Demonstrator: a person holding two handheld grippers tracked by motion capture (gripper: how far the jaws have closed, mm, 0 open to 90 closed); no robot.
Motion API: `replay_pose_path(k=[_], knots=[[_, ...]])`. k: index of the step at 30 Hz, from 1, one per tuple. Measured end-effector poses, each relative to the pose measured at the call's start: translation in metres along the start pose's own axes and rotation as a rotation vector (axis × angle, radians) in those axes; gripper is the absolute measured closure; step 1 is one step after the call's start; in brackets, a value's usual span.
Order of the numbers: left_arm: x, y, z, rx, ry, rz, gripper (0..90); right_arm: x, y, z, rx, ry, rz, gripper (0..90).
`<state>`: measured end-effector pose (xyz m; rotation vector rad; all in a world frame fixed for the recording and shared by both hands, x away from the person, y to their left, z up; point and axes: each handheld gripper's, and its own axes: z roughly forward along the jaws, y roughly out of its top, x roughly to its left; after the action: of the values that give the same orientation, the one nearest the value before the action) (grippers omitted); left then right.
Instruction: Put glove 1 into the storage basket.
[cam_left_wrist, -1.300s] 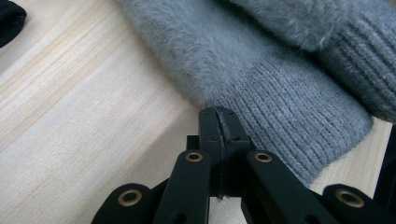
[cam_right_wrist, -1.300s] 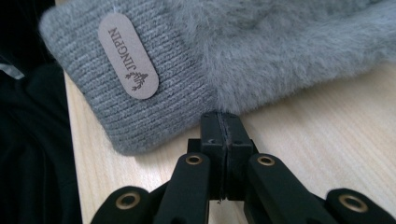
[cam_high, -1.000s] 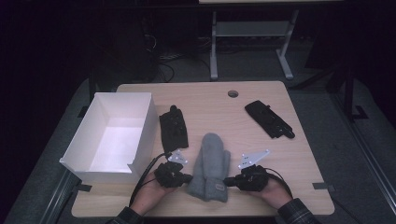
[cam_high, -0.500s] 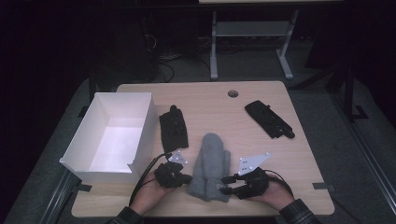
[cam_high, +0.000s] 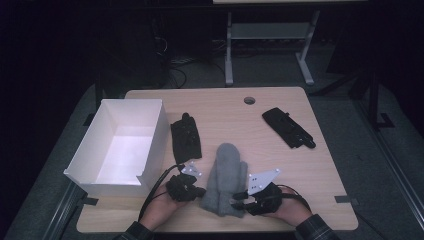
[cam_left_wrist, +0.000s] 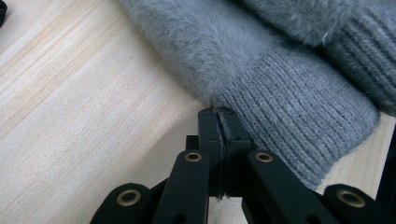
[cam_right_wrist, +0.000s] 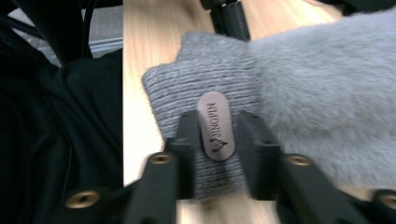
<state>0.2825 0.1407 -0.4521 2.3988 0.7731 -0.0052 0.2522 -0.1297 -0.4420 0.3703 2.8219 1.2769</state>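
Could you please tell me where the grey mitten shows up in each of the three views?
High view: grey mitten at the table's near edge, between both grippers.
Left gripper view: upper right, ribbed cuff at the shut jaws.
Right gripper view: centre and right, brown label between the jaws.
Shared landmark: the ribbed cuff.

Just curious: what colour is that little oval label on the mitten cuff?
Brownish pink label, clearest in the right gripper view.

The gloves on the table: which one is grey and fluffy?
The grey mitten lying at the near edge between both grippers. The other two gloves, one beside the white box and one far right, are black.
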Motion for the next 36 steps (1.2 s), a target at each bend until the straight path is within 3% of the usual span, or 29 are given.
replay_pose_path(k=[6,13,14,15,16,17,22,25,27,28,29,31,36], knots=[[0.0,0.0,0.0,0.001,0.002,0.002,88.8,0.001,0.0,0.0,0.01,-0.017,-0.038,76.1],[-0.002,0.0,0.002,-0.013,-0.003,-0.015,88.6,-0.003,0.009,-0.012,-0.068,-0.003,-0.013,76.7],[-0.002,0.0,0.002,-0.007,-0.002,-0.008,88.6,-0.004,0.012,-0.012,-0.08,0.0,-0.013,80.1],[-0.002,0.0,0.002,-0.008,-0.003,-0.009,88.5,-0.004,0.015,-0.013,-0.089,-0.008,-0.024,90.0],[-0.001,0.0,0.002,-0.009,-0.004,-0.011,88.2,-0.006,0.022,-0.016,-0.13,-0.007,-0.018,90.0],[-0.001,0.0,0.002,-0.009,-0.004,-0.011,87.7,-0.006,0.022,-0.016,-0.13,-0.007,-0.018,90.0],[0.0,0.0,0.002,0.001,-0.01,-0.007,87.4,-0.012,0.016,-0.017,-0.078,-0.047,-0.013,90.0],[-0.001,0.0,0.002,0.0,-0.004,-0.006,87.4,-0.015,0.005,-0.019,-0.056,-0.05,0.02,90.0],[-0.001,-0.001,0.001,-0.008,-0.005,-0.01,87.5,-0.019,-0.01,-0.024,-0.002,-0.06,0.058,90.0],[0.0,0.0,0.0,-0.001,-0.005,-0.002,87.5,-0.019,-0.01,-0.024,-0.002,-0.06,0.058,90.0],[0.0,0.0,0.001,0.0,-0.004,-0.001,87.5,-0.019,-0.015,-0.024,0.019,-0.061,0.089,90.0],[-0.001,0.0,0.002,0.006,-0.003,-0.002,87.8,-0.025,-0.029,-0.018,0.078,-0.073,0.121,90.0],[-0.001,0.0,0.001,0.005,-0.003,0.0,87.8,-0.031,-0.029,-0.004,0.113,-0.047,0.114,90.0]])
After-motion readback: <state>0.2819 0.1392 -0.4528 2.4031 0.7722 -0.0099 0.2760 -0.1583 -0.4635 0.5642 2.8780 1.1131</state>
